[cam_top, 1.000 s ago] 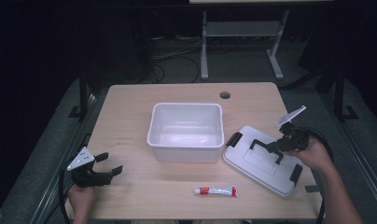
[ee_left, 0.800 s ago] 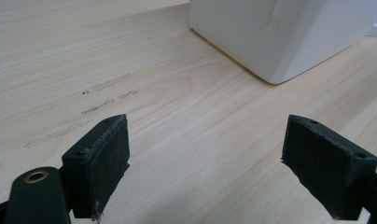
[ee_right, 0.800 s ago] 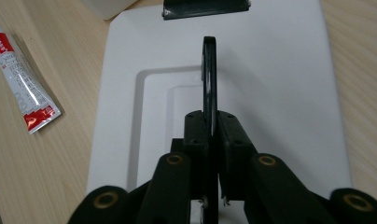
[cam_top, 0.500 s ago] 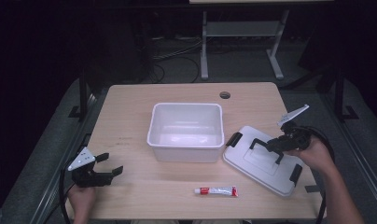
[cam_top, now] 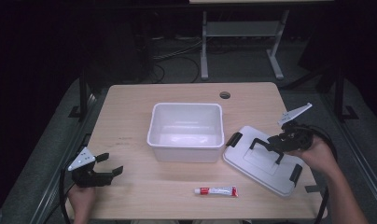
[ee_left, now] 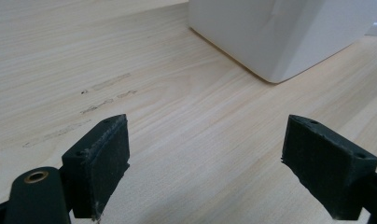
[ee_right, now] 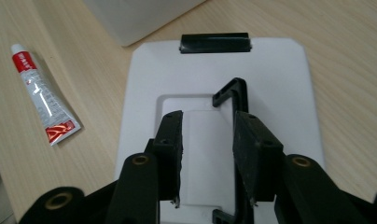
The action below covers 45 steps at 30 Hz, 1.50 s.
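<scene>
I have the right tool (cam_top: 266, 145) over the lid (cam_top: 252, 164) lying flat on the tabletop (cam_top: 130, 116) beside the bin (cam_top: 186, 131), its jaws just opening off the black handle (ee_right: 233, 93), nothing gripped, so next I judge I go for the tube (cam_top: 216, 191).

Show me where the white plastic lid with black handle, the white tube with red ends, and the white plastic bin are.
White plastic lid with black handle (cam_top: 252, 161), high view, flat top panel.
White tube with red ends (cam_top: 218, 191), high view, middle of body.
White plastic bin (cam_top: 186, 150), high view, front wall.

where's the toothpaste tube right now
In the high view the tube lies flat near the table's front edge, between the tub and lid.
</scene>
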Each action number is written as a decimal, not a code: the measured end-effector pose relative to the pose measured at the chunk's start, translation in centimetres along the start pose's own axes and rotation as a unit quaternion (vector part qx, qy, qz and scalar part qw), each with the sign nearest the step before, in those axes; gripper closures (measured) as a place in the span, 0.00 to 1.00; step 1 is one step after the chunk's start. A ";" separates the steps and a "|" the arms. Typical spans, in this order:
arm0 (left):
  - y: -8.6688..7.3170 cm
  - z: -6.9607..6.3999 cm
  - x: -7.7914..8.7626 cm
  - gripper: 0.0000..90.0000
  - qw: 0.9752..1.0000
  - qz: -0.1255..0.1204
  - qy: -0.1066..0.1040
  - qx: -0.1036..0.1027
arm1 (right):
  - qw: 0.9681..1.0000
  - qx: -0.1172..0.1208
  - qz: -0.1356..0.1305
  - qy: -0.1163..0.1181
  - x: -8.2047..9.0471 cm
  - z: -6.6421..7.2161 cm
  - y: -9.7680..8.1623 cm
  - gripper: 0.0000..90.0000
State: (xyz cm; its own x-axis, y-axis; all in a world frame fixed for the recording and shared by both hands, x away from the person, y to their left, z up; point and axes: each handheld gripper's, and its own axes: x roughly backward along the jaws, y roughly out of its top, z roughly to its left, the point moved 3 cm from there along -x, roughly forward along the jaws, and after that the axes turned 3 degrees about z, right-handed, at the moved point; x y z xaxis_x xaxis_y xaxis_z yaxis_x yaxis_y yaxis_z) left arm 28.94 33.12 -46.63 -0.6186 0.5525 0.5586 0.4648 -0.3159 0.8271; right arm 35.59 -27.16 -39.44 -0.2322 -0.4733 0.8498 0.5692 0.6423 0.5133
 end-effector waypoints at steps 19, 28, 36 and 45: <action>0.1 -0.1 -0.1 0.16 1.000 0.002 0.000 -0.004 | 0.999 0.048 0.003 0.018 -1.9 4.7 -0.1 0.58; 0.1 -0.2 -0.1 0.16 1.000 0.003 0.000 -0.004 | 0.997 0.069 0.008 0.029 -3.1 6.5 -0.1 0.53; 0.1 -0.1 0.0 0.16 1.000 0.001 0.001 -0.002 | 0.994 0.099 0.014 0.039 -4.2 8.3 0.7 0.50; 0.1 -0.1 0.0 0.16 1.000 0.002 0.000 -0.003 | 0.990 0.129 0.022 0.060 -5.9 10.1 1.6 0.49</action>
State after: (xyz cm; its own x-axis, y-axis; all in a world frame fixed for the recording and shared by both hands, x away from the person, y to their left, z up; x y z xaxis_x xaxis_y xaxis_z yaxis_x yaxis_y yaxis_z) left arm 28.94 33.04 -46.59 -0.6164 0.5507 0.5628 0.4646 -0.3226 0.8247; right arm 29.94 -17.23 -42.43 -0.1078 -0.4993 0.8597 0.3536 0.7889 0.5025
